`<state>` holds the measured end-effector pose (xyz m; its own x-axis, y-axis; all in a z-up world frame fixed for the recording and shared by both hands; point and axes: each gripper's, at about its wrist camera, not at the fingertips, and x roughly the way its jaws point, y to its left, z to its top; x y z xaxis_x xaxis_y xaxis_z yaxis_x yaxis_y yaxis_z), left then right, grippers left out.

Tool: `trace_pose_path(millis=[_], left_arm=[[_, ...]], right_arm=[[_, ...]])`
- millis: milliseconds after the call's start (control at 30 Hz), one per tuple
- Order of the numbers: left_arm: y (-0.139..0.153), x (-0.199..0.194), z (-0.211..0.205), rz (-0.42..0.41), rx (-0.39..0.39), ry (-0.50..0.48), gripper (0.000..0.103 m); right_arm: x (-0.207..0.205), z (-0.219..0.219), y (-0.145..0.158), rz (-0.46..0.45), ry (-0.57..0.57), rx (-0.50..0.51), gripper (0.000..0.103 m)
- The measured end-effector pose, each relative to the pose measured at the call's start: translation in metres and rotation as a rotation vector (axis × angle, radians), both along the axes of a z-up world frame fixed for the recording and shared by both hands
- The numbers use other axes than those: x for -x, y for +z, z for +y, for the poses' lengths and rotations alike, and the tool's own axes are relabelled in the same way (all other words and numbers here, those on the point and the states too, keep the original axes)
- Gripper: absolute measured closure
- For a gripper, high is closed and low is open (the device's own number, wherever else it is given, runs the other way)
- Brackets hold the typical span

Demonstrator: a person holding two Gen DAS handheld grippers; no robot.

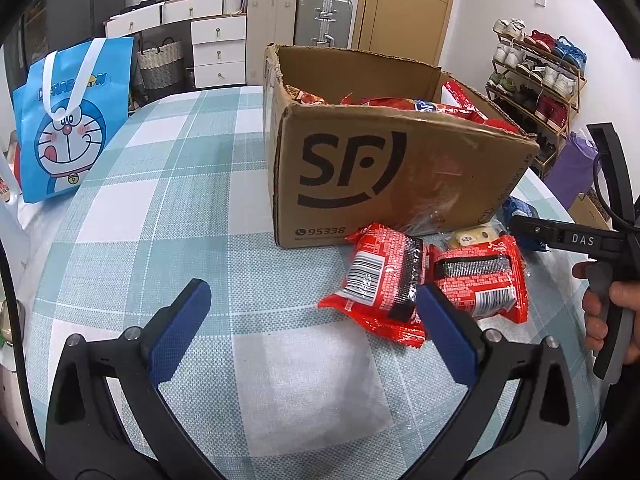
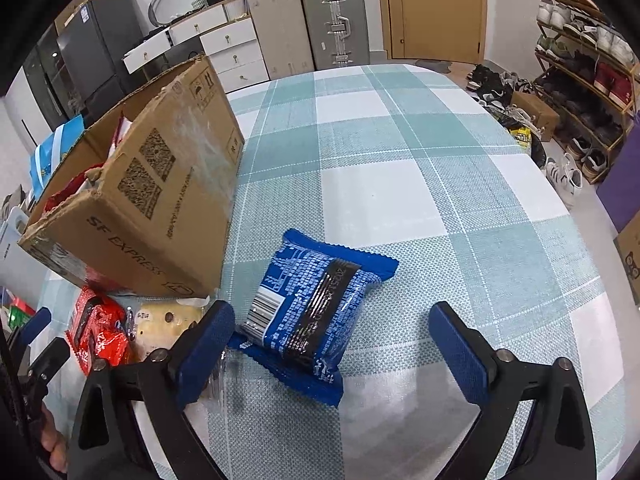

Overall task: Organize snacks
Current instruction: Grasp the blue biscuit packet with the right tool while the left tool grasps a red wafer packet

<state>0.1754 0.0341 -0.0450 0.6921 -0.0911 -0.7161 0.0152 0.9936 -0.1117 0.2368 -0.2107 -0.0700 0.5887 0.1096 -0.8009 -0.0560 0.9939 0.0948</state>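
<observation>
The table (image 2: 400, 200) wears a teal-and-white check cloth. At ten o'clock in the right wrist view stands the cardboard box (image 2: 160, 200) with red snacks inside. The blue snack packet (image 2: 308, 312) lies flat between the wide-apart pads of the right gripper (image 2: 332, 344), ungripped. The left gripper (image 1: 316, 320) gapes empty; two red snack packets (image 1: 432, 284) lie at its one o'clock.

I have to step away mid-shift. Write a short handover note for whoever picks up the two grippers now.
Left gripper: jaws open, empty, near two red packets lying in front of the cardboard box.
Right gripper: jaws open around the blue packet, not clamped; it lies flat on the tablecloth.
Done: red snacks already in the box.
Left: two red, one blue and a pale packet outside the box.
</observation>
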Motion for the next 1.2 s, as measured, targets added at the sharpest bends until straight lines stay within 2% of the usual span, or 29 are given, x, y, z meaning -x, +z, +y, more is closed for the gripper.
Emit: trace_pose_path(millis=[33, 100, 233, 300, 400, 500, 767, 867, 1100, 1200], left_arm=[[0.000, 0.000, 0.000, 0.000, 0.001, 0.001, 0.001], [0.000, -0.001, 0.001, 0.004, 0.003, 0.002, 0.001], [-0.001, -0.001, 0.002, 0.002, 0.004, 0.003, 0.001], [-0.001, -0.001, 0.002, 0.003, 0.003, 0.003, 0.001], [-0.001, -0.001, 0.002, 0.003, 0.004, 0.003, 0.001], [-0.001, -0.001, 0.001, 0.002, 0.003, 0.003, 0.001], [-0.001, -0.002, -0.002, -0.005, 0.014, -0.019, 0.001], [-0.002, -0.008, -0.007, 0.007, 0.016, -0.036, 0.001], [-0.007, -0.018, -0.031, 0.042, -0.066, -0.103, 0.001], [-0.010, -0.022, -0.033, 0.062, -0.062, -0.114, 0.009]], right_arm=[[0.001, 0.001, 0.001, -0.004, 0.013, -0.007, 0.017], [0.003, 0.003, 0.003, -0.007, 0.043, -0.030, 0.034], [0.008, 0.005, 0.004, -0.031, 0.068, -0.041, 0.046], [0.013, 0.003, 0.006, -0.046, 0.076, -0.051, 0.054], [0.018, 0.001, 0.007, -0.058, 0.085, -0.067, 0.058], [0.025, -0.001, 0.010, -0.082, 0.087, -0.087, 0.059], [0.060, -0.010, 0.025, -0.181, 0.120, -0.224, 0.059], [0.068, -0.011, 0.024, -0.183, 0.125, -0.254, 0.059], [0.072, -0.014, 0.018, -0.169, 0.125, -0.284, 0.059], [0.073, -0.009, 0.017, -0.169, 0.146, -0.269, 0.059]])
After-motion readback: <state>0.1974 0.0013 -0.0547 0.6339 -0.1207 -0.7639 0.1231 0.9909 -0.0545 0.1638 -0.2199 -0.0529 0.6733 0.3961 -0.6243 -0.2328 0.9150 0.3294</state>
